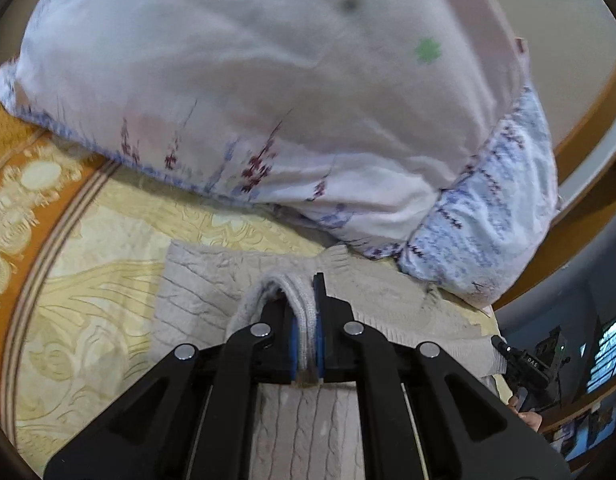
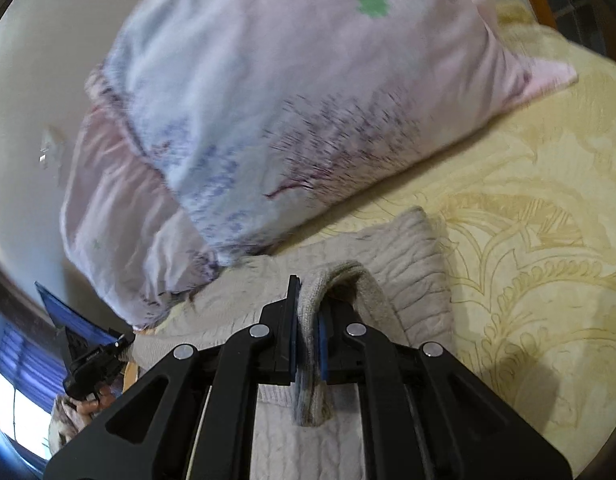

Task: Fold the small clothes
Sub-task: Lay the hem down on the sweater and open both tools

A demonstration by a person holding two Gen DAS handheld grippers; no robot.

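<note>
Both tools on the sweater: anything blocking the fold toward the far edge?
The pillow lies on the bedspread just past the beige sweater, at or over its far edge. Left tool and right tool each pinch knit, nothing between.

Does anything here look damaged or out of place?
Nothing stands out. Both the left gripper and right gripper pinch the sweater, which lies on the bedspread beside the pillow.

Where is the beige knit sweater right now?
The beige knit sweater lies on the yellow bedspread just below the floral pillow, its near edge pinched by both the left gripper and right gripper.
</note>
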